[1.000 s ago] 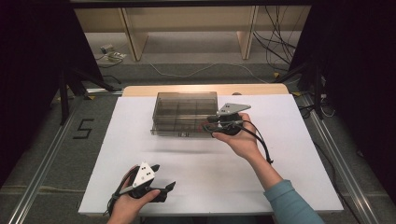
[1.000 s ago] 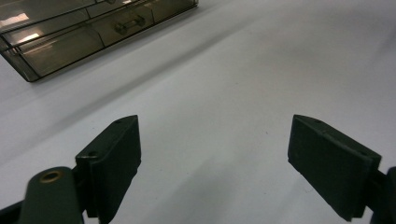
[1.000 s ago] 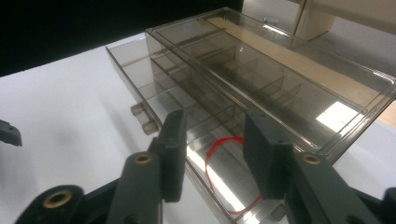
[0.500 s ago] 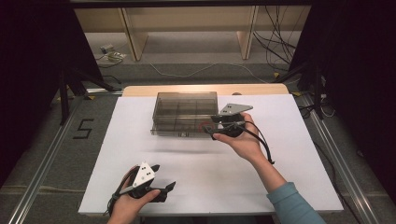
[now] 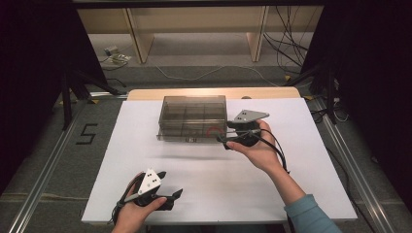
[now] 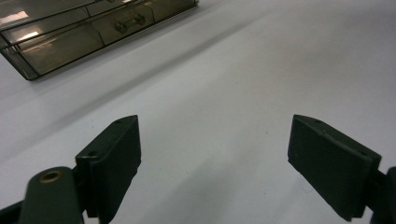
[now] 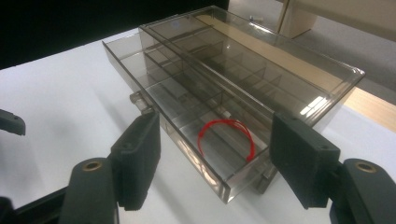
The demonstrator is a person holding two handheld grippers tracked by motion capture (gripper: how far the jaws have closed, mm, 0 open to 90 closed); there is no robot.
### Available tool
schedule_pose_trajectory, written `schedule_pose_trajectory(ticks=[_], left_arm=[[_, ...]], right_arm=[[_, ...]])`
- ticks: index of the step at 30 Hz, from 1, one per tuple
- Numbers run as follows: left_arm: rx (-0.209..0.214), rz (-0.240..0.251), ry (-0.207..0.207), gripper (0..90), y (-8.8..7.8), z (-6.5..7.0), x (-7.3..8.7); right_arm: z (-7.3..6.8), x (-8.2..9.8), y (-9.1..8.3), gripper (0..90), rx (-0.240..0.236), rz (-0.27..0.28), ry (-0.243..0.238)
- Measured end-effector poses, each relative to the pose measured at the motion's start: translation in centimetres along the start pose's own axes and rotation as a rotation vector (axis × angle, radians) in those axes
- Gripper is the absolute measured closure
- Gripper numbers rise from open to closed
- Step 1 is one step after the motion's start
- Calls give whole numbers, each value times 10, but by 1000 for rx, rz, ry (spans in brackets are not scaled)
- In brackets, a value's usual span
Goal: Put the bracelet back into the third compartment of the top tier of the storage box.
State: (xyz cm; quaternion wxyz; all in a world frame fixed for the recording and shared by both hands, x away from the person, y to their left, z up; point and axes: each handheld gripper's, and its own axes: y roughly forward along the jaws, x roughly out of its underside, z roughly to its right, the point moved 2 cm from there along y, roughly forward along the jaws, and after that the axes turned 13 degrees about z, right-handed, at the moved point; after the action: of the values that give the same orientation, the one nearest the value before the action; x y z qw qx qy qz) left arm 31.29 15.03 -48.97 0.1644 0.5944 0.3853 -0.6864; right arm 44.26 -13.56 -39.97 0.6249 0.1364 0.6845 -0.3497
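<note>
Smoked clear plastic compartment organizer box (image 5: pixel 193 118) on a white tabletop (image 5: pixel 301 160), toward its far middle, with a shallow drawer (image 7: pixel 187 126) pulled partly out on the near side; a red rubber band (image 7: pixel 226 140) lies in the drawer's end compartment, on the box's right. Right tongs (image 5: pixel 224 139), hand-held just beside the box's right front corner, jaws spread wide on either side of the drawer's corner and gripping nothing. Left tongs (image 5: pixel 170 185), hand-held near the tabletop's front edge, well apart from the box, jaws wide open and empty.
</note>
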Motion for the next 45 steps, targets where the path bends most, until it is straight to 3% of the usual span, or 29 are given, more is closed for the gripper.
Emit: schedule_pose_trajectory(ticks=[12, 21, 34, 45], left_arm=[[-2, -1, 2, 173, 0, -1, 0], [-1, -4, 1, 173, 0, 0, 1], [-3, -7, -6, 173, 1, -1, 2], [-9, -4, -13, 173, 1, -1, 2]], right_arm=[[1, 3, -13, 276, 11, -7, 1], [3, 12, -27, 169, 33, -14, 25], [11, 28, -51, 169, 49, -24, 43], [16, 46, -74, 172, 32, -23, 70]])
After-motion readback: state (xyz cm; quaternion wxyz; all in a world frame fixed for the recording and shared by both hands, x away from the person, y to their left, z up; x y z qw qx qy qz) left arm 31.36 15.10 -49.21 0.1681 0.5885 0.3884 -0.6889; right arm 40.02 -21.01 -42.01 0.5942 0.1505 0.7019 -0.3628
